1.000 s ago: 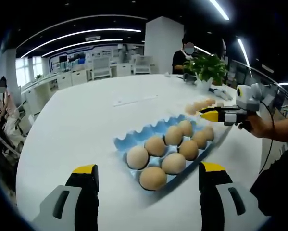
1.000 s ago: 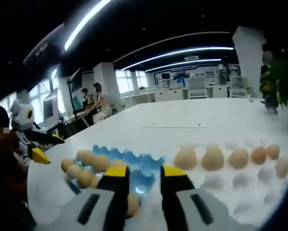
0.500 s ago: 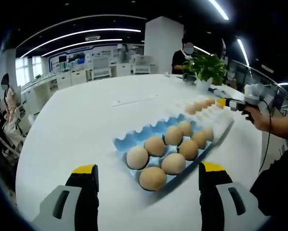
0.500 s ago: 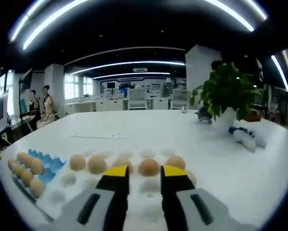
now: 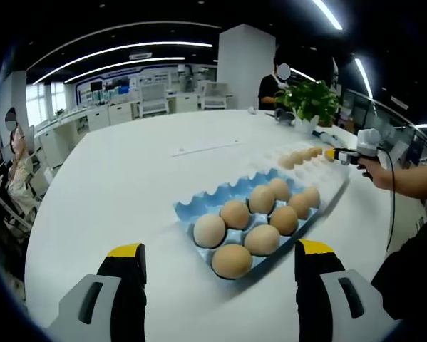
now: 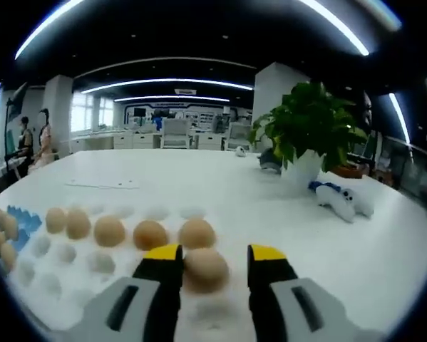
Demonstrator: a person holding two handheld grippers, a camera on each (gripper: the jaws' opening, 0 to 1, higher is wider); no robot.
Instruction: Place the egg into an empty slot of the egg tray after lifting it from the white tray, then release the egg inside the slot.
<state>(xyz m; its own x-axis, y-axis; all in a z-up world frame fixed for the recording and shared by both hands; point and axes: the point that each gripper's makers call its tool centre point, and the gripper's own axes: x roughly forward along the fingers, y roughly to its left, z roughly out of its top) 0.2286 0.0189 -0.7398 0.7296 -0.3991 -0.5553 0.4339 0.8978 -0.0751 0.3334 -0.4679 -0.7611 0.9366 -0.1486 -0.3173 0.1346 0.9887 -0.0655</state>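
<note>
Since half a second ago the right gripper (image 6: 207, 258) has advanced over the white tray (image 6: 70, 285); an egg (image 6: 204, 268) now sits between its spread jaws, ready for grasping. Left gripper (image 5: 220, 258) waits released before the egg tray (image 5: 199, 206).

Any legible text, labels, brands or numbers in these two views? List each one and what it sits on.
None can be read.
Far wall signage: blue panels, too small and blurred to make out.
Paper sheet on the white table: any print is too small to read.
Blue egg tray, white tray, eggs and both grippers: no markings visible.
</note>
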